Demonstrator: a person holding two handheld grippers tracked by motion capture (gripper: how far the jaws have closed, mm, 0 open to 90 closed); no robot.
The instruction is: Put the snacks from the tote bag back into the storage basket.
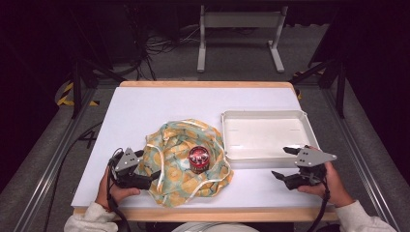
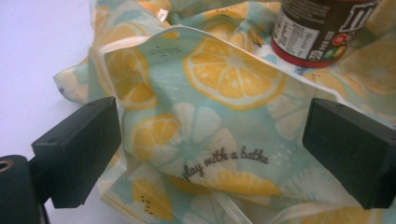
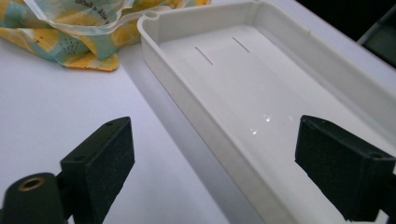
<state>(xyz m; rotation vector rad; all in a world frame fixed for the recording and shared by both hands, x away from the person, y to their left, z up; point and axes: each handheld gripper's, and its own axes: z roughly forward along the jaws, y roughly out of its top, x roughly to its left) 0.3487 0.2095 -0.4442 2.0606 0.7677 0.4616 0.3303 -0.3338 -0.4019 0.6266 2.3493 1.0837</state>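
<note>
- Jar (image 1: 198, 159) sits on the cloth (image 1: 170, 179); tray (image 1: 263, 117) lies just beside.
- Left gripper (image 1: 143, 175) is wide open at the cloth's edge.
- Right gripper (image 1: 286, 163) is open, empty.
- Next, probably: pinch the cloth.

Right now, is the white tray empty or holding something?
Empty. The white tray shows only its bare floor in the high view and the right gripper view; the jar stands on the lemon-print bag beside it.

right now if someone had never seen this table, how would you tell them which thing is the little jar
Start at the white table and find the crumpled lemon-print cloth bag near its front edge, left of the empty white tray. The jar stands on the middle of that bag. It is the small dark round thing with a red lid, the one hard item among soft pale fabric.
</note>
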